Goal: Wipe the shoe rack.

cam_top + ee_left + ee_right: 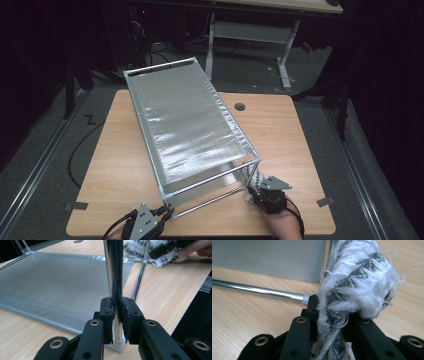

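Right gripper view: cloth (354, 287) bunched between right claw (332, 317) jaws.

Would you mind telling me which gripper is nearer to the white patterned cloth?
Right. The right gripper is shut on the white patterned cloth; the left gripper clamps the rack's upright chrome post one corner away.

We see a light wooden table (125, 170) with a round grommet hole (240, 106) near its far edge and grey tape tabs (76, 205) at its near corners. Beyond it stands a white-legged desk (280, 47) on grey carpet (45, 150), where a black cable (75, 155) loops.
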The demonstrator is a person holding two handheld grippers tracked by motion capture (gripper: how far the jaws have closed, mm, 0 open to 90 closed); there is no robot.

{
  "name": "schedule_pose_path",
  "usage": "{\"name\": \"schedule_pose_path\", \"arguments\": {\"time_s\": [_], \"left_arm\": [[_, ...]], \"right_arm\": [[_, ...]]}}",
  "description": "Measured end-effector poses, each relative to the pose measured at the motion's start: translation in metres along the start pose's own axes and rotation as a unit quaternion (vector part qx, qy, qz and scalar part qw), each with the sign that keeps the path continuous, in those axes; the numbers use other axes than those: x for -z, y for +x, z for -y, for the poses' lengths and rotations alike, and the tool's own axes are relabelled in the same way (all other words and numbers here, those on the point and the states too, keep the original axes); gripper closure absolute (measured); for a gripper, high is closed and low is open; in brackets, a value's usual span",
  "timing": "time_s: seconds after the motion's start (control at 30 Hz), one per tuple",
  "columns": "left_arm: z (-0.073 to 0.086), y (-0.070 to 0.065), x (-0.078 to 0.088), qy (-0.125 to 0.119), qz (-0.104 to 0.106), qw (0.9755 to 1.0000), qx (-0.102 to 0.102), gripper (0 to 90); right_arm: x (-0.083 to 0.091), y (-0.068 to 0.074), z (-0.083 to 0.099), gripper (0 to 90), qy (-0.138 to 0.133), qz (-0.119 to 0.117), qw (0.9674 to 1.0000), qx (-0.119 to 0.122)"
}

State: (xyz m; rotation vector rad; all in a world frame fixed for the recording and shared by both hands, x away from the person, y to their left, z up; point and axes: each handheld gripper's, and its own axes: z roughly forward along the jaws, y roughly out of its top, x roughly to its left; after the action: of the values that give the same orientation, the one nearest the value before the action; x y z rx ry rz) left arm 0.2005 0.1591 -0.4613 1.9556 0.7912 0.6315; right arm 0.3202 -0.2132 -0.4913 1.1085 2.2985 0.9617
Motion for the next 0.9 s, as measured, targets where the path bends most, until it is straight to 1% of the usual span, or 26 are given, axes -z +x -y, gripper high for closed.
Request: {"name": "schedule_pose_path", "arguments": {"time_s": [0.27,0.3,0.43,0.57,0.6,0.63,0.7,0.8,0.9], "left_arm": [[-0.001,-0.001,-0.001,0.001,0.000,1.0000,-0.004,78.6],[-0.001,-0.001,-0.001,0.001,0.000,1.0000,-0.005,78.6],[-0.001,-0.001,-0.001,0.002,0.000,1.0000,-0.005,78.6],[-0.001,-0.001,-0.001,0.003,0.001,1.0000,-0.007,78.5],[-0.001,-0.001,-0.001,0.003,0.001,1.0000,-0.007,78.5],[-0.001,-0.001,-0.001,0.003,0.001,1.0000,-0.006,78.5],[-0.001,-0.001,-0.001,0.003,0.001,1.0000,-0.005,78.5],[-0.001,-0.001,-0.001,0.003,0.001,1.0000,-0.005,78.4],[-0.001,-0.001,-0.001,0.002,0.001,1.0000,-0.004,78.4]], "right_arm": [[0.000,-0.001,0.001,74.7,0.003,-0.001,1.0000,-0.002],[0.002,-0.001,0.000,74.6,0.002,-0.002,1.0000,-0.005],[0.008,-0.001,-0.002,74.5,-0.006,-0.001,1.0000,-0.003],[0.018,0.000,-0.007,74.3,-0.024,0.002,0.9997,0.003],[0.018,0.000,-0.007,74.3,-0.024,0.002,0.9997,0.003],[0.022,0.001,-0.010,74.2,-0.034,0.005,0.9994,0.006],[0.027,0.001,-0.014,74.1,-0.043,0.008,0.9990,0.009],[0.035,0.001,-0.019,74.1,-0.062,0.010,0.9980,0.006],[0.042,0.001,-0.024,74.0,-0.081,0.013,0.9966,0.009]]}}
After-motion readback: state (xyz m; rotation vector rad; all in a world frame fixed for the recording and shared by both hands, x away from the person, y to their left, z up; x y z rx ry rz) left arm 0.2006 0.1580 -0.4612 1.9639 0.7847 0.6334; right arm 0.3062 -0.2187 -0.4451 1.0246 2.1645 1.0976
